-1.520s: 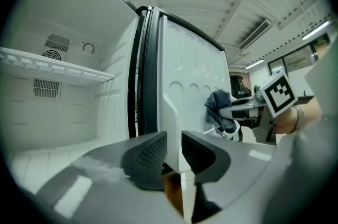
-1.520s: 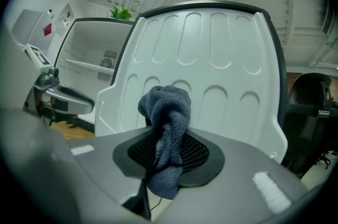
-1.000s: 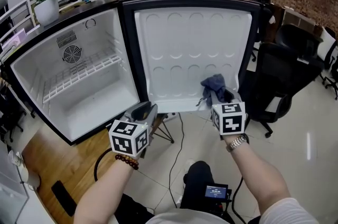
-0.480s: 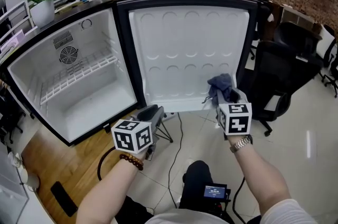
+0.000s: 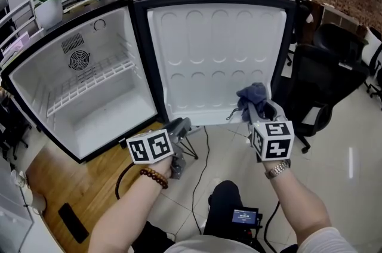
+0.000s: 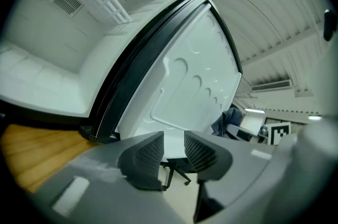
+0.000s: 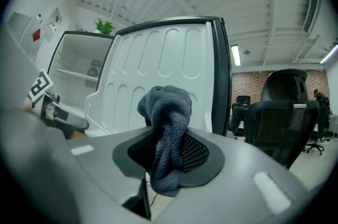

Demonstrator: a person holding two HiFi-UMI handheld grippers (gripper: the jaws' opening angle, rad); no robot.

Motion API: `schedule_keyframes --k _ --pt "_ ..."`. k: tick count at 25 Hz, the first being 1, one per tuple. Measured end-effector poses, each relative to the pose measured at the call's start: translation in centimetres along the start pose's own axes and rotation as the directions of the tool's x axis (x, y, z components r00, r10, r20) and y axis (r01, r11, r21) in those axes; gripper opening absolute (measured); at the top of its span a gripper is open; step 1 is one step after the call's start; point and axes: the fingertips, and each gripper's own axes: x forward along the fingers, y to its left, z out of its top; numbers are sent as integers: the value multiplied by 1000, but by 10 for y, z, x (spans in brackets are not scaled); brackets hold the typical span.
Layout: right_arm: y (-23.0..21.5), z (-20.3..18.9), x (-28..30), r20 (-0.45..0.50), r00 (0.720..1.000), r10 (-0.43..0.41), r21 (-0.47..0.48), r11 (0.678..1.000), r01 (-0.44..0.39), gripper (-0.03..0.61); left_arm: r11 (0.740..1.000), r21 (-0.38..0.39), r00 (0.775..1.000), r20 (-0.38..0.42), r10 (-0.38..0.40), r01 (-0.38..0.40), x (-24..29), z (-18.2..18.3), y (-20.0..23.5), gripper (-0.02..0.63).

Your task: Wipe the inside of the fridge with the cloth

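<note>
My right gripper (image 5: 258, 107) was clamped on the cloth (image 5: 250, 95), a dark blue-grey bundle bunched between its jaws and hanging out below them. It hung in front of the lower right corner of the fridge (image 5: 119, 37) door's (image 5: 215, 55) white inner liner; I could not tell whether the cloth touched it. The door stood wide open, and the compartment to its left held only a wire shelf (image 5: 89, 82). My left gripper (image 5: 179, 128) sat low, in front of the bottom edge of the door near the hinge side. Its jaws had just been opening and stood apart with nothing between them. A black office chair (image 5: 322, 67) stood just right of the door.
</note>
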Motion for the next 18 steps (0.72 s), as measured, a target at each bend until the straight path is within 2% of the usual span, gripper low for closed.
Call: schedule_keyframes --k 5,10,15,18 --pt "16 8 -17 32 998 55 -2 998 -55 101 988 -144 995 81 -50 62 5 7 1 138" --pt "46 14 -36 64 988 141 -28 990 -139 103 970 -216 985 154 -80 112 10 15 3 137" --pt "78 8 -48 61 976 209 -52 977 -206 101 962 -237 980 176 -94 135 9 16 2 132" --pt "94 -2 -52 46 969 243 -58 969 -241 103 963 -227 980 172 -106 144 2 12 -1 101"
